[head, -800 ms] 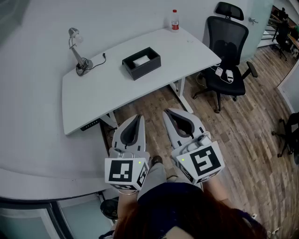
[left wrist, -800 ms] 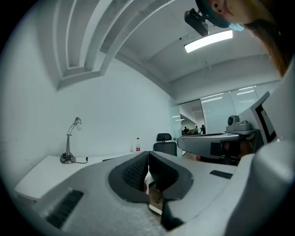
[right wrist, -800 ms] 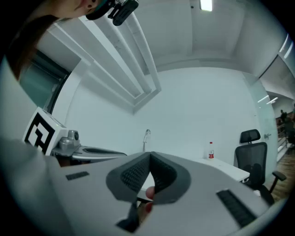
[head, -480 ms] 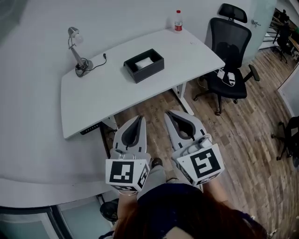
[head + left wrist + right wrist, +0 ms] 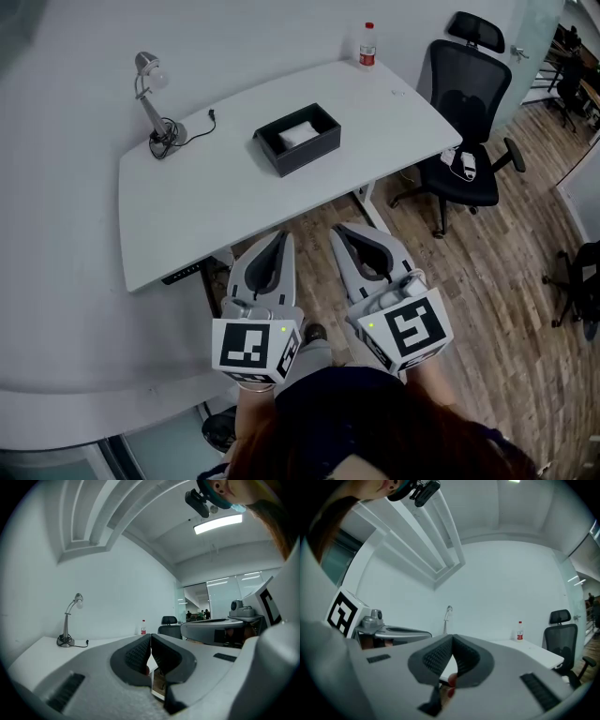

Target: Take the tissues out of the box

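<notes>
Head view: left gripper (image 5: 279,236) and right gripper (image 5: 338,229) hang low before the body, jaws pressed together on nothing, reach apparently not yet begun, tissues (image 5: 298,134) lying in the black box (image 5: 309,157) mid-desk (image 5: 187,216), well apart.

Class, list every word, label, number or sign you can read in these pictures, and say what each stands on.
No text can be read.
The bottle on the desk: red label, print too small to read.
The left gripper and right gripper: their cubes carry black-and-white square marker patterns, not words.
</notes>
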The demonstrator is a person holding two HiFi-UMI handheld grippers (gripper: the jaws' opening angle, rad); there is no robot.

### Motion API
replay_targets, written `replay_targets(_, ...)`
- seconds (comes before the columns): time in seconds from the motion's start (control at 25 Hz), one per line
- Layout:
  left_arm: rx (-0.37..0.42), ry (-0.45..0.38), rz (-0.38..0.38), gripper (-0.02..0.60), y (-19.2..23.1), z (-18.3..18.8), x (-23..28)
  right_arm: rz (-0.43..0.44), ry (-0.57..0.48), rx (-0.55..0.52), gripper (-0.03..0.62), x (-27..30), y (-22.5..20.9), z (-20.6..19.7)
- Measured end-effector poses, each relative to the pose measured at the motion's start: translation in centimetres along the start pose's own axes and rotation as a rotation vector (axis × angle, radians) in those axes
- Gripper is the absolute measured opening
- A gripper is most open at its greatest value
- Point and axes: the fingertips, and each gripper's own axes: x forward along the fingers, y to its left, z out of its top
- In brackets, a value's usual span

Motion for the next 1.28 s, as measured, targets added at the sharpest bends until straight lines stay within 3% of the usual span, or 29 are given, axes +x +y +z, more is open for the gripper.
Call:
replay_targets(0.72,-0.003,-0.037,-0.059,0.025,6.2,1.2,2.6,-0.063,0.012,-0.061,0.017,7.2,0.2,1.5)
replay_targets(1.28,-0.013,-0.027,-0.113,0.025,7.6,0.6,4.2,-0.101,0.039,-0.059,0.017,9.5,-0.9,0.8)
